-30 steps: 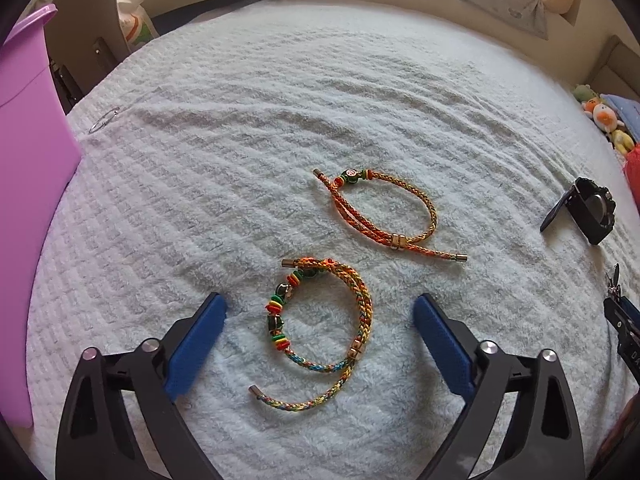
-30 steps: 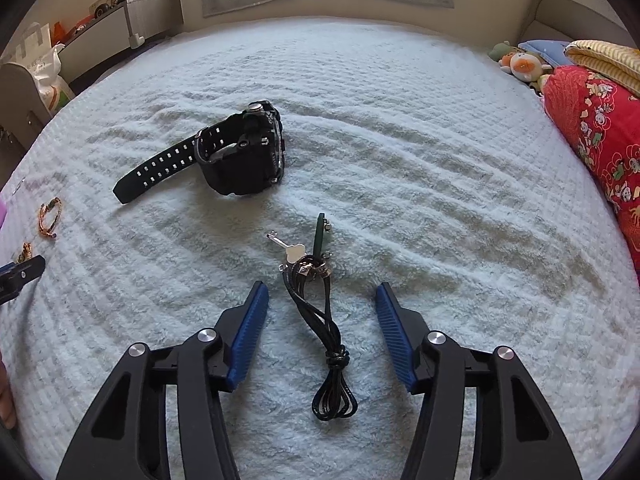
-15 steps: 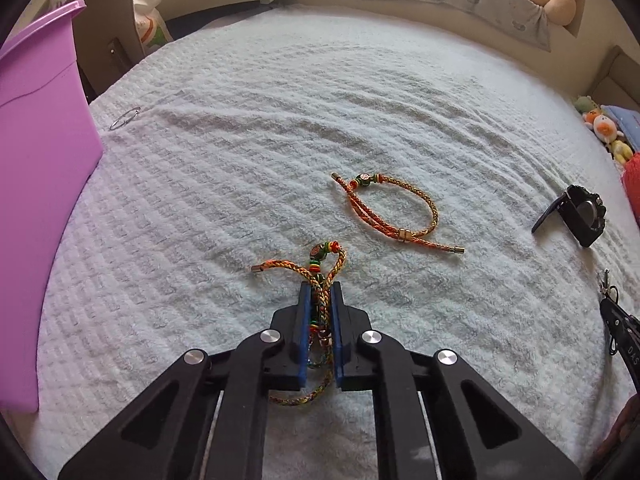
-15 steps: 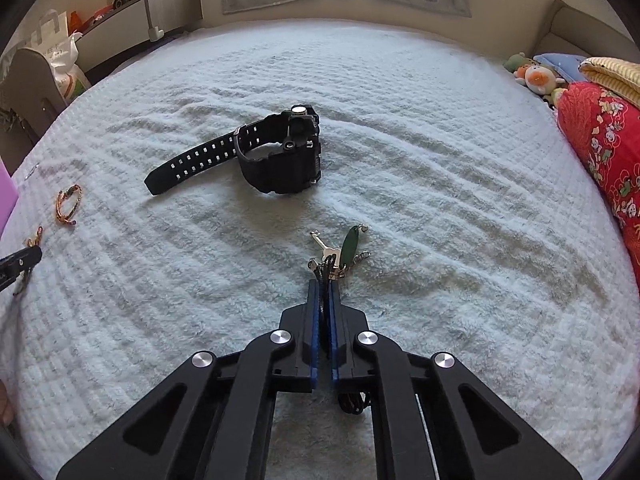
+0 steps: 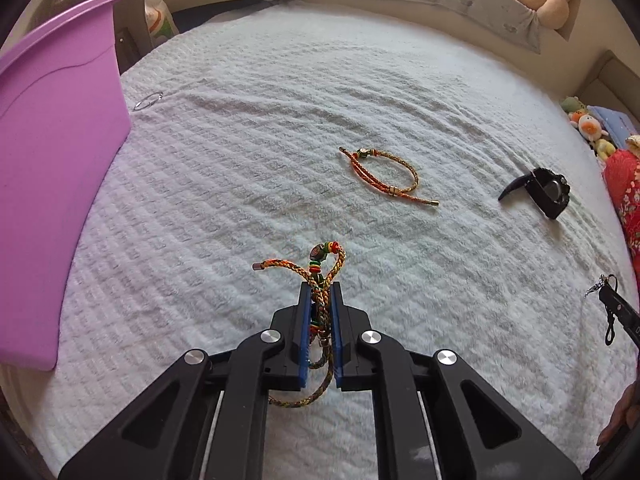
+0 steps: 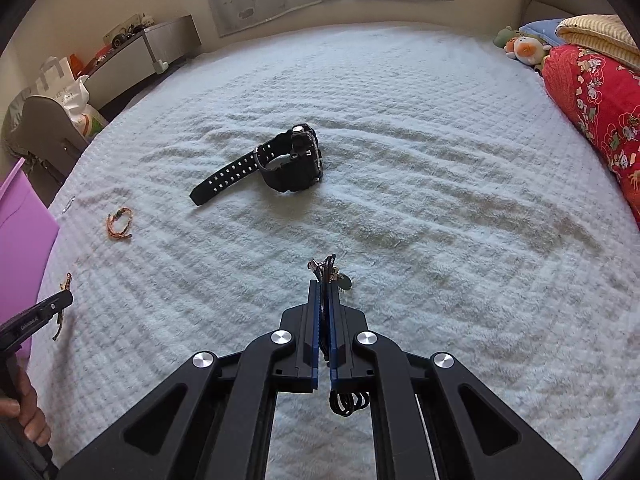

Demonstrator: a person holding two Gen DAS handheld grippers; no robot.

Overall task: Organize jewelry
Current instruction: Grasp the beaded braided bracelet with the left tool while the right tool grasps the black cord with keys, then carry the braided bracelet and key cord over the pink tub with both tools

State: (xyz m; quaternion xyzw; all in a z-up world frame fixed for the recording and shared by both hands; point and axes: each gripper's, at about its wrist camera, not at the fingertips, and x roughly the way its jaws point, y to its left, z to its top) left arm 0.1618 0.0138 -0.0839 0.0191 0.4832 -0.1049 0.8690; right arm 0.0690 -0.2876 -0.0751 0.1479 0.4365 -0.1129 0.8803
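My left gripper (image 5: pixel 320 290) is shut on a multicoloured braided bracelet with beads (image 5: pixel 320 264) and holds it above the white bedspread (image 5: pixel 240 160). A second orange braided bracelet (image 5: pixel 386 174) lies further ahead; it also shows in the right wrist view (image 6: pixel 120 223). My right gripper (image 6: pixel 324 286) is shut on a black cord with keys (image 6: pixel 330 270), lifted off the bed. A black wristwatch (image 6: pixel 288 162) lies beyond it, also seen at the right in the left wrist view (image 5: pixel 546 192).
A purple bin (image 5: pixel 52 184) stands at the bed's left edge. A thin metal ring (image 5: pixel 148 101) lies near it. A red quilt (image 6: pixel 596 96) and soft toys (image 6: pixel 520 46) sit at the right. A chair (image 6: pixel 44 128) stands off the bed's left side.
Both grippers closed from open: the left on the beaded bracelet, the right on the key cord. Both have since lifted their items off the bedspread.
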